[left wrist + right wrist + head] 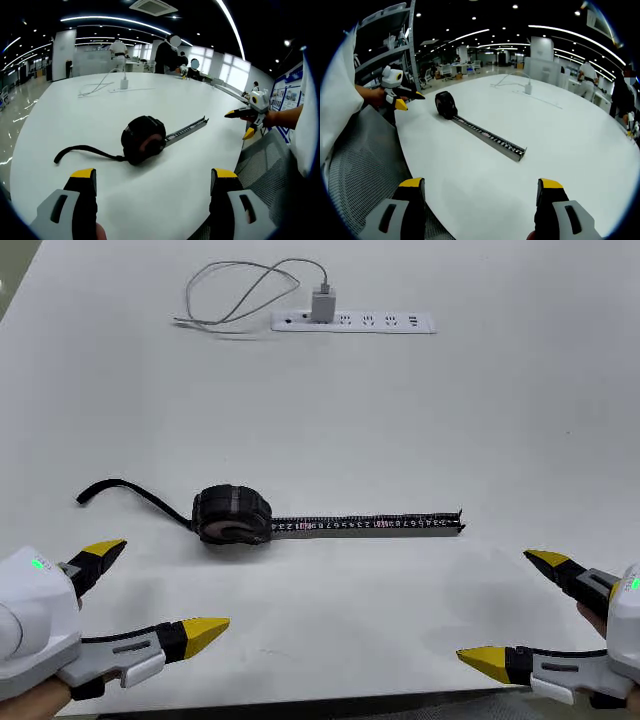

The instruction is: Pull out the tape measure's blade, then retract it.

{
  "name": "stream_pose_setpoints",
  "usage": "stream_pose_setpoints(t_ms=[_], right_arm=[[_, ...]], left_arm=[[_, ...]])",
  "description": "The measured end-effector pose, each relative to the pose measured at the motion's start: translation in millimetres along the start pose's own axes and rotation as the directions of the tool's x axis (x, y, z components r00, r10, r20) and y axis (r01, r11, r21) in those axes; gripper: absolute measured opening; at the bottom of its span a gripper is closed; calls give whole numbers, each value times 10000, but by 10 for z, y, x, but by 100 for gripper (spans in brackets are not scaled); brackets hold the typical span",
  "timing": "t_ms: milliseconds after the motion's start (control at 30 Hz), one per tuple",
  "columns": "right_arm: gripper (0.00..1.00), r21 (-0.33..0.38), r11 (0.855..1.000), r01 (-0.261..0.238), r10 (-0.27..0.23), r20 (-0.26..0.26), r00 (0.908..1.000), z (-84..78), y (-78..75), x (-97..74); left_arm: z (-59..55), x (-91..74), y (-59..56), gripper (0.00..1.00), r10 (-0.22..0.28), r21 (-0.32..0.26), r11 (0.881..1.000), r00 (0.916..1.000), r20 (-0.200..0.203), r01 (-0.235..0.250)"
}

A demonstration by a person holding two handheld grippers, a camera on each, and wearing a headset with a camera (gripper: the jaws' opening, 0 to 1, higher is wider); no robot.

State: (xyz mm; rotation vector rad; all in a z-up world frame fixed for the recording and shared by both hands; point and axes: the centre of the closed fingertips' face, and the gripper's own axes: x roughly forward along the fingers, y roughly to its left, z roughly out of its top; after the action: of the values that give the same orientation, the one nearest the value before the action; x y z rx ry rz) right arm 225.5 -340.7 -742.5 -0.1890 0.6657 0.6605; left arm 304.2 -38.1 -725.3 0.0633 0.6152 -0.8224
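Tape measure [232, 514], blade [365, 524] extended flat on table [450, 390].
Left gripper [170, 583] and right gripper [497, 604] hovered either side, both jaws apart, touching nothing; probably poised for retraction.

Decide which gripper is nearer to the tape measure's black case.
Left. The left gripper is open just below and left of the tape measure case. The right gripper is open well off to its right, below the far end of the extended blade.

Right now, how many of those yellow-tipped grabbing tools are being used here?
2. The left gripper is held at the white table's near-left edge, the right gripper at its near-right edge. Both have their jaws open, and the tape measure lies ahead of them.
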Motion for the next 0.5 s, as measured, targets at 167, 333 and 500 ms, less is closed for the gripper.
stream_pose_setpoints(t_ms=[167, 333, 500], right_arm=[[91, -22, 10000, 1, -1, 36, 10000, 14, -12, 4], [91, -44, 10000, -30, 30, 36, 10000, 18, -21, 19], [91, -45, 10000, -4, 4, 58, 10000, 13, -38, 28]], left_arm=[[34, 72, -29, 92, -54, 65, 10000, 9999, -92, 55], [61, 159, -32, 92, -48, 52, 10000, 9998, -203, 49], [112, 244, -43, 92, -72, -5, 10000, 9998, -196, 72]])
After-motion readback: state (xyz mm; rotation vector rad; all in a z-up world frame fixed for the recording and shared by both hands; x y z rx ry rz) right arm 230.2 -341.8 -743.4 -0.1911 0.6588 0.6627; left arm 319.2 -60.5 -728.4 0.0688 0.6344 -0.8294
